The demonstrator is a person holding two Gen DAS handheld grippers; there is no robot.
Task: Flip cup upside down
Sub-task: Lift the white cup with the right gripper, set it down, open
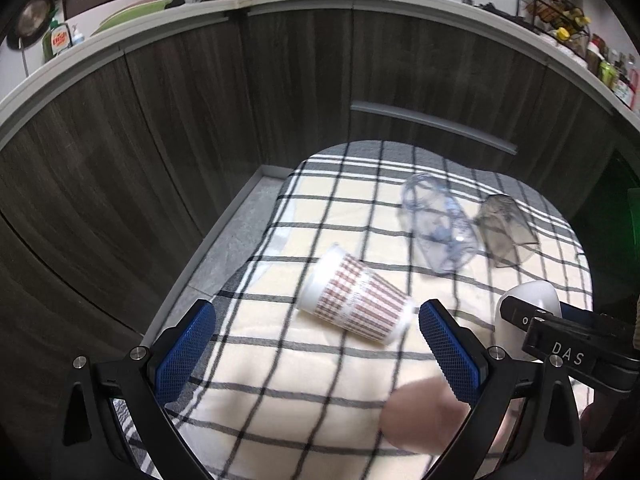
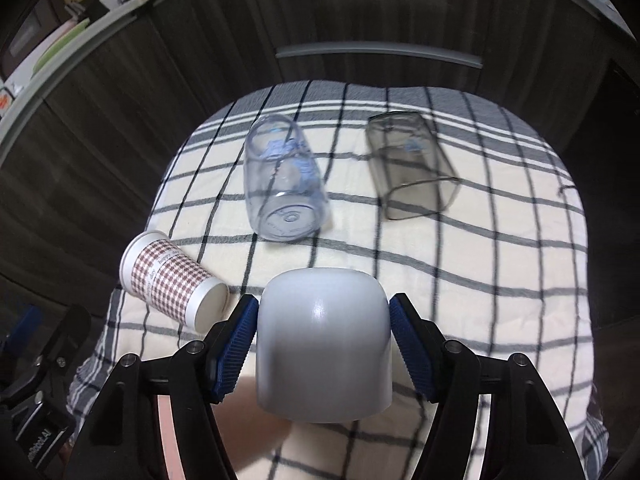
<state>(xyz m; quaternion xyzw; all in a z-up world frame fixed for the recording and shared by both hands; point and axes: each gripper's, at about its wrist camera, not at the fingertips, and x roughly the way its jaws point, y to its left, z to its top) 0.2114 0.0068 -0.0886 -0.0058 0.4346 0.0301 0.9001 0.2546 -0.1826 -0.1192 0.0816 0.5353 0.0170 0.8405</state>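
Observation:
My right gripper (image 2: 324, 312) is shut on a white cup (image 2: 324, 340), its rounded bottom pointing away from me and its pads pressed on both sides. The same white cup (image 1: 528, 304) and the right gripper show at the right edge of the left wrist view. A red-checked paper cup (image 1: 356, 302) lies on its side on the checked cloth (image 1: 280, 384), also seen in the right wrist view (image 2: 172, 284). My left gripper (image 1: 316, 332) is open and empty, its fingers on either side of the paper cup's near end, not touching it.
A clear blue-tinted cup (image 2: 284, 184) and a smoky grey cup (image 2: 412, 168) lie on their sides farther back on the cloth. Dark wood cabinet fronts (image 1: 160, 128) stand behind, with a crowded counter above. A grey ledge (image 1: 232, 240) runs left of the cloth.

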